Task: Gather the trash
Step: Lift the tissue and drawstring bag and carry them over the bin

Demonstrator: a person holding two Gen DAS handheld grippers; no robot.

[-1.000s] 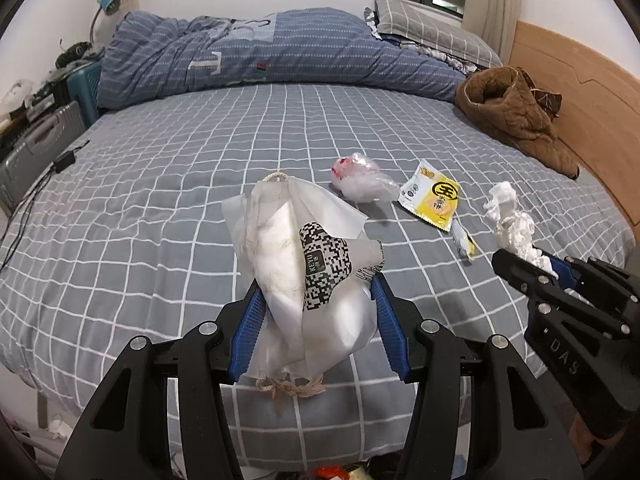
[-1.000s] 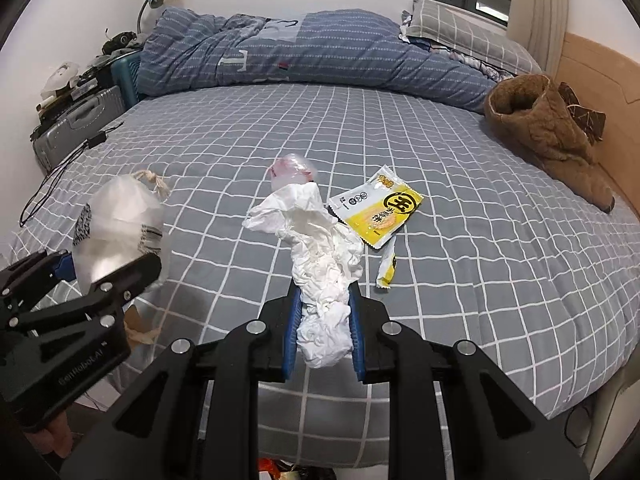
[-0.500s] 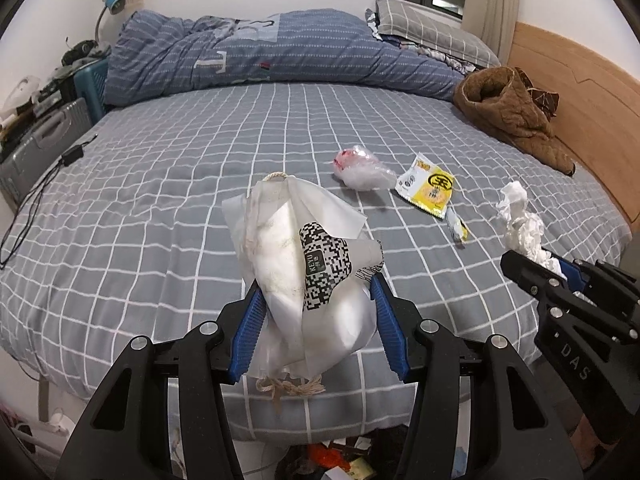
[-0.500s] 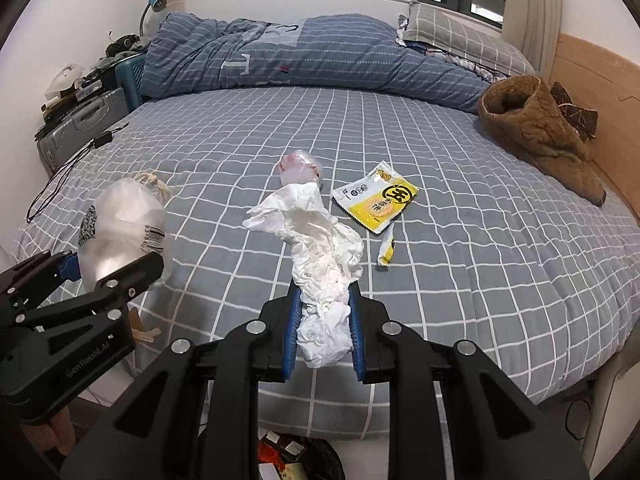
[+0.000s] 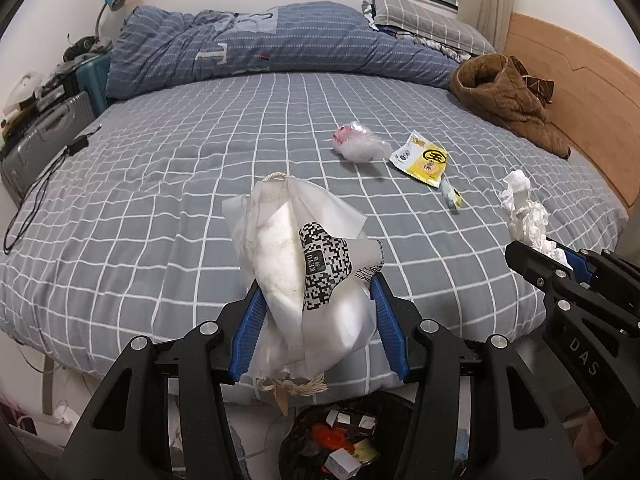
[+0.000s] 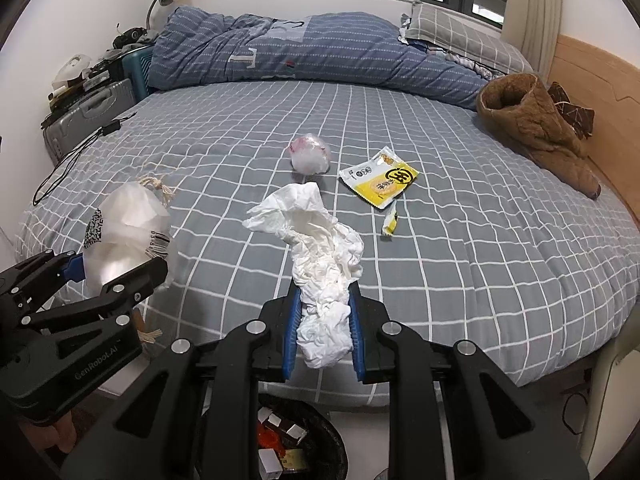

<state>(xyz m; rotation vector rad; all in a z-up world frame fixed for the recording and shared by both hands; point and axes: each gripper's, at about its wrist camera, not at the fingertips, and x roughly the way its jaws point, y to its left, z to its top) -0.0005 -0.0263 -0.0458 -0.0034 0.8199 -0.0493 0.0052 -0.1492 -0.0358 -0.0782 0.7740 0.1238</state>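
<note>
My left gripper (image 5: 316, 280) is shut on a white drawstring bag (image 5: 296, 264) with a black QR label, held beyond the near edge of the bed. My right gripper (image 6: 323, 292) is shut on a crumpled white tissue (image 6: 320, 256). Each gripper shows in the other's view: the right gripper (image 5: 540, 256) with the tissue (image 5: 524, 212), the left gripper (image 6: 116, 268) with the bag (image 6: 124, 236). A black trash bin (image 5: 344, 440), also the trash bin (image 6: 296, 440), sits on the floor below both. On the bed lie a clear pink-tinted plastic wad (image 5: 356, 144), a yellow wrapper (image 5: 424, 158) and a small yellow scrap (image 5: 452, 196).
The grey checked bed (image 5: 160, 200) fills the view, with a blue duvet (image 5: 260, 44) at the far side and a brown jacket (image 5: 508, 100) by the wooden headboard (image 5: 580, 92). A grey suitcase (image 5: 44, 136) and a black cable (image 5: 40, 184) are at the left.
Both grippers have drawn back from the bed with their loads still held. The bed's near edge and the trash bin on the floor have come into view below them.
</note>
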